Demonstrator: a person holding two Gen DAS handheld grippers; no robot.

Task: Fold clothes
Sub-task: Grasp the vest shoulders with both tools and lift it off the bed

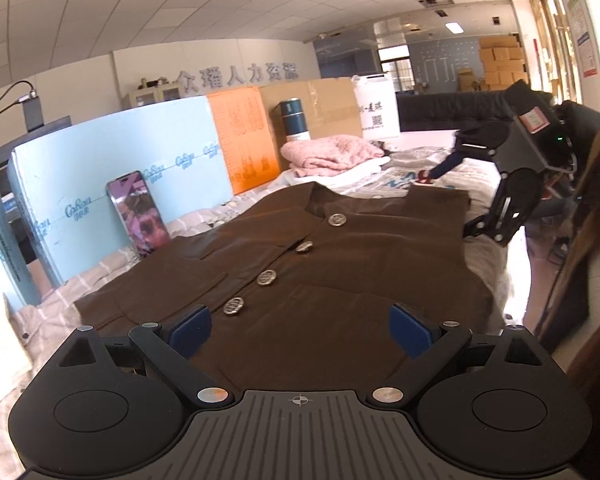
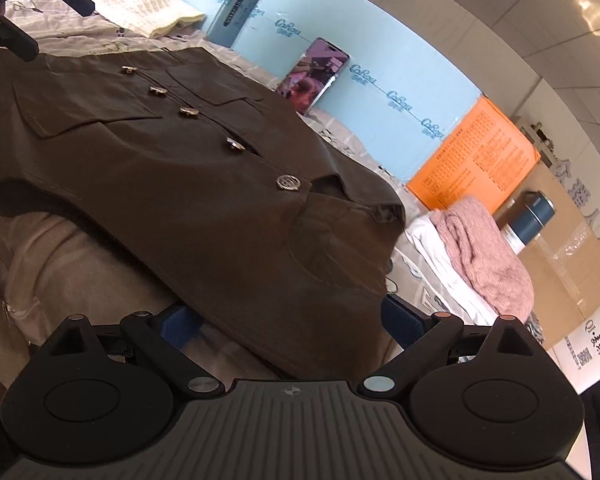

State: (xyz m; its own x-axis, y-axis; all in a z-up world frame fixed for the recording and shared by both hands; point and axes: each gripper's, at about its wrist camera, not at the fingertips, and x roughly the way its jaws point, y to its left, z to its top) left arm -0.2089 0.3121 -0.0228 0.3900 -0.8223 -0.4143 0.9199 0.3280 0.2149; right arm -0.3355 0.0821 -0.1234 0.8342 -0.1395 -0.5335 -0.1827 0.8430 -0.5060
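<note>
Readable text only:
- Light blue foam boards (image 1: pixel 112 168) (image 2: pixel 340 40): repeated cursive logo along a printed line, reads roughly "CoBou"; small characters under it illegible.
- Dark vertical label strip (image 2: pixel 239 4) on one blue board: print too small to read.
- Wall lettering (image 1: pixel 238 76): raised Chinese characters, "人力资源" legible, first two unclear.
- Orange panel (image 1: pixel 242 140) (image 2: pixel 476 156): dense printed tables, illegible.
- White bag (image 1: pixel 378 108) (image 2: pixel 592 350): dark Chinese characters plus a QR code, unreadable.
- Red-bordered sticker (image 1: pixel 534 118) on the right gripper: illegible.
- Wall posters (image 1: pixel 584 40): illegible.
</note>
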